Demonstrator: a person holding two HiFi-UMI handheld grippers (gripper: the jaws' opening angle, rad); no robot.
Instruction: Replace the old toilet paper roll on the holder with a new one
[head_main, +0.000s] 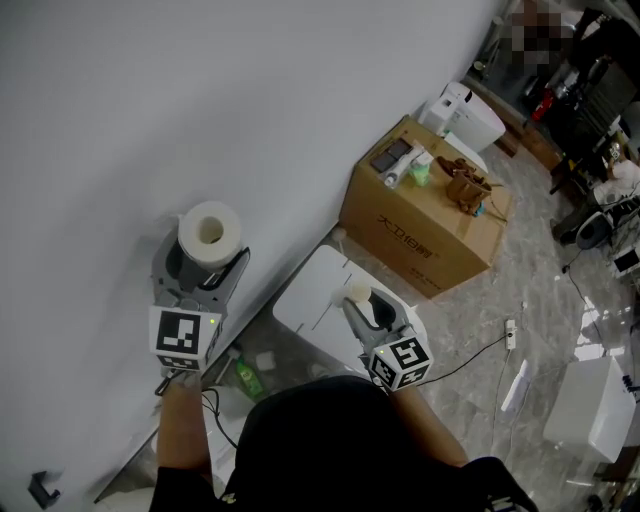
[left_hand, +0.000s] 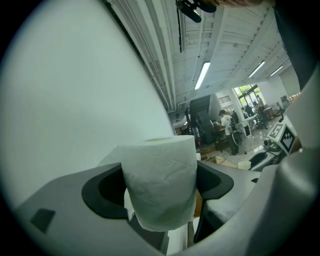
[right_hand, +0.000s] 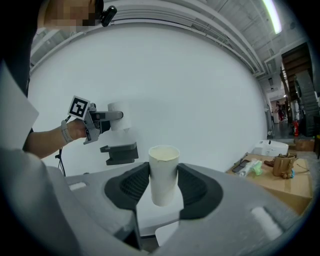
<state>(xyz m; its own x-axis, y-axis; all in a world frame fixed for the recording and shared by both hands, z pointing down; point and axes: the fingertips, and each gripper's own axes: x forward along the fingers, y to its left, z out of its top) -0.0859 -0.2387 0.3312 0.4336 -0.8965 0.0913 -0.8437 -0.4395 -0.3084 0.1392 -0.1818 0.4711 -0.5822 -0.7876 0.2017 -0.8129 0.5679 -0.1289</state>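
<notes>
A full white toilet paper roll (head_main: 210, 232) stands upright between the fingers of my left gripper (head_main: 205, 252), which is shut on it close to the white wall. In the left gripper view the roll (left_hand: 159, 185) fills the gap between the dark pads. My right gripper (head_main: 362, 300) is shut on a bare pale cardboard tube (head_main: 357, 293), upright, over a white fixture. In the right gripper view the tube (right_hand: 164, 172) sits between the pads. There the dark grey holder (right_hand: 120, 153) juts from the wall with nothing on it, just below the left gripper (right_hand: 107, 120) and its roll (right_hand: 118, 116).
A cardboard box (head_main: 425, 215) with a phone, a bottle and a brown object on top stands by the wall. A white fixture (head_main: 310, 300) lies under my right gripper. A green bottle (head_main: 248, 378) sits on the floor; a power strip (head_main: 510, 333) and cable lie further right.
</notes>
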